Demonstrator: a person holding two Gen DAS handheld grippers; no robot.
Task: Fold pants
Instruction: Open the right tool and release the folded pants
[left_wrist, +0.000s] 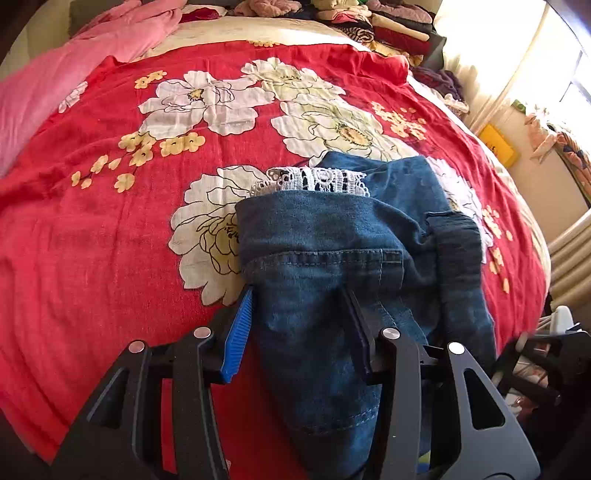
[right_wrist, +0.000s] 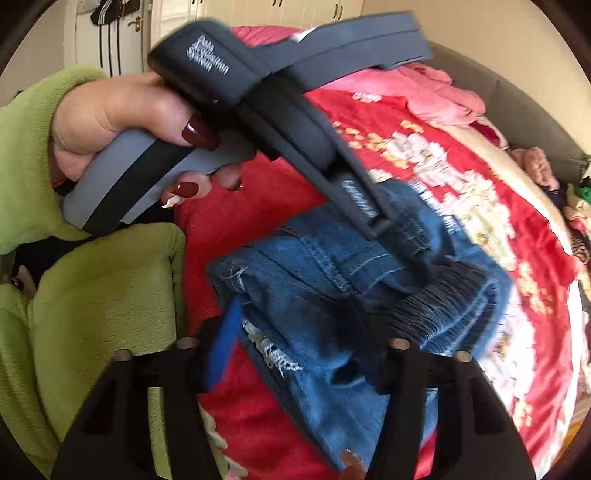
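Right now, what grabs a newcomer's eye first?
The red floral sheet fills the bed. The jeans, bunched at its near edge with white lace peeking out, run between both grippers' fingers. In the right wrist view, a green-sleeved hand with dark red nails holds the left gripper.
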